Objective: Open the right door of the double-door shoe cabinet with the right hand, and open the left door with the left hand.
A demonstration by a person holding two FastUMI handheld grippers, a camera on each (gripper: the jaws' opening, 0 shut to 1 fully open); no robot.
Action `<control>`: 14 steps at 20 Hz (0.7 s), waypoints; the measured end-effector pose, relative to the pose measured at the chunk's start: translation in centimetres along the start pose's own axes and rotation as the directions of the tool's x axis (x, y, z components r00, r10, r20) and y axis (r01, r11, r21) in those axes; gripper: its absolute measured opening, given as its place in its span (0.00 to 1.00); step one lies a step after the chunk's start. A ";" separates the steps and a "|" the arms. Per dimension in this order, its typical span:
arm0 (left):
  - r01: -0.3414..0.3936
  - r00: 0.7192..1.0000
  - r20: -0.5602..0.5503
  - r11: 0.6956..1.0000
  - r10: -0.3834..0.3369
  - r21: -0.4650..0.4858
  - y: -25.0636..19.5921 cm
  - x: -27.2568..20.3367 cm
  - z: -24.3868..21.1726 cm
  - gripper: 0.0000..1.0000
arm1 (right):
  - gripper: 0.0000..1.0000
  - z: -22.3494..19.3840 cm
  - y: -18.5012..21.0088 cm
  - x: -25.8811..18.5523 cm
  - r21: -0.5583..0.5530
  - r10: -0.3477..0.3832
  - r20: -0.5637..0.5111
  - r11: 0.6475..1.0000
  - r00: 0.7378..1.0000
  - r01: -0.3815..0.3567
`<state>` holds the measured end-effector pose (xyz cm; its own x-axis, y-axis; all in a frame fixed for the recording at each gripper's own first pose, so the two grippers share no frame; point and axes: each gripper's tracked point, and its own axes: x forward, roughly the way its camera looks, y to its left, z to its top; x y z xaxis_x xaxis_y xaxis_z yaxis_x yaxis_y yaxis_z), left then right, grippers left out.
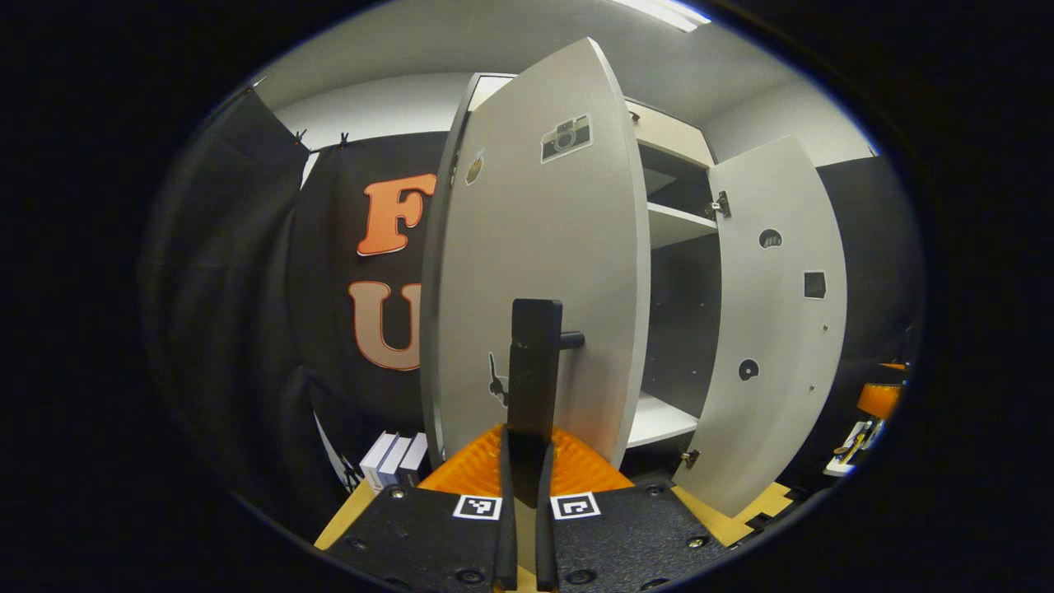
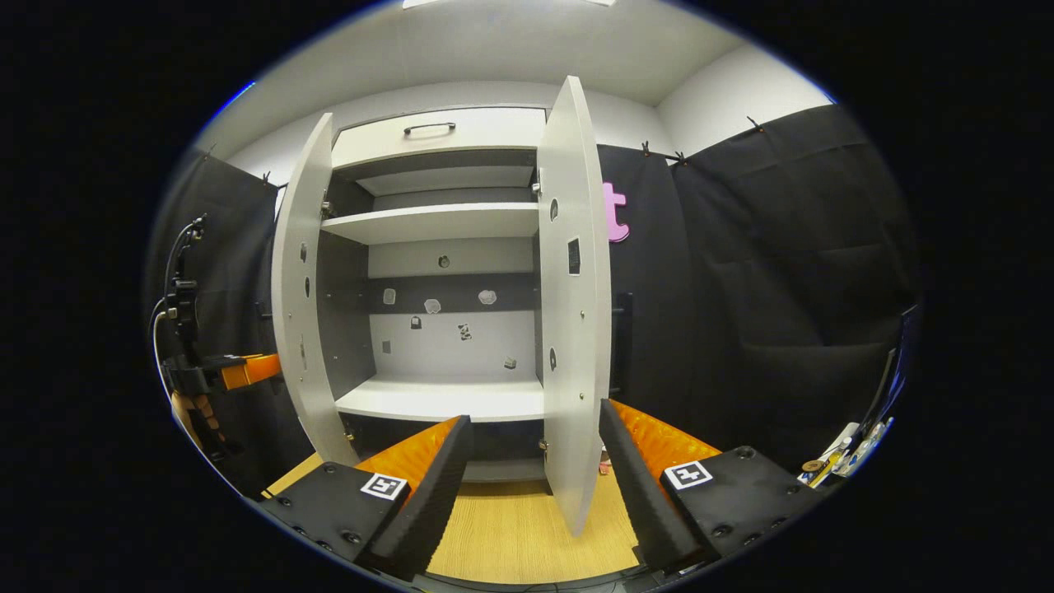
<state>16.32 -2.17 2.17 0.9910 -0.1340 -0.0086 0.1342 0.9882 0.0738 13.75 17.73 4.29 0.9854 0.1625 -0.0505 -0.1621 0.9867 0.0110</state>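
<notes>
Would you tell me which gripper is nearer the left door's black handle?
Left. The left gripper is shut on the black handle of the left door; the right gripper stands open around the right door's edge.

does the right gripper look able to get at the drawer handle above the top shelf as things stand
Probably yes. The right gripper is open and holds nothing, and the drawer handle faces out above both swung-open doors, so nothing blocks it. The right door edge stands between its fingers, so it would have to back off and rise first.
</notes>
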 end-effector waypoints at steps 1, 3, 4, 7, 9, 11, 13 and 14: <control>-0.014 1.000 0.002 1.000 0.014 -0.009 0.4 -0.1 0.1 0.08 | 0.98 -0.1 0.1 0.1 0.004 0.001 -0.003 1.000 1.000 -0.001; -0.029 1.000 0.008 1.000 0.029 -0.004 1.0 -0.3 0.1 0.09 | 0.98 -0.2 0.5 0.0 0.007 0.008 -0.008 1.000 1.000 -0.008; -0.032 0.999 0.010 0.999 0.032 0.000 1.3 -0.5 0.1 0.08 | 0.98 -0.3 0.7 -0.1 0.007 0.014 -0.008 1.000 1.000 -0.014; -0.055 0.998 0.014 0.998 0.055 -0.001 2.2 -0.7 0.2 0.08 | 0.98 -0.3 1.4 -0.1 0.001 0.042 -0.010 0.999 0.999 -0.042; -0.087 0.996 0.018 0.996 0.087 0.000 3.7 -1.0 0.2 0.05 | 0.98 -0.2 1.6 0.1 -0.007 0.050 -0.007 0.999 0.999 -0.050; -0.121 0.993 0.019 0.993 0.121 -0.001 4.9 -1.3 0.2 0.04 | 0.98 -0.3 1.8 0.2 -0.006 0.056 -0.006 0.998 0.998 -0.057; -0.136 0.991 0.018 0.991 0.136 -0.009 5.6 -1.6 0.2 0.01 | 0.98 -0.3 2.3 0.3 -0.001 0.069 -0.008 0.998 0.998 -0.069; -0.138 0.990 0.018 0.990 0.138 -0.015 5.8 -1.7 0.2 0.01 | 0.98 -0.3 2.6 0.3 0.002 0.079 -0.009 0.997 0.997 -0.079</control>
<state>15.37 3.80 2.85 0.9998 0.0025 0.0196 -0.0036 0.9982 0.0596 13.64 20.31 4.05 0.9691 0.2395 -0.0587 -0.2390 0.9709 0.0165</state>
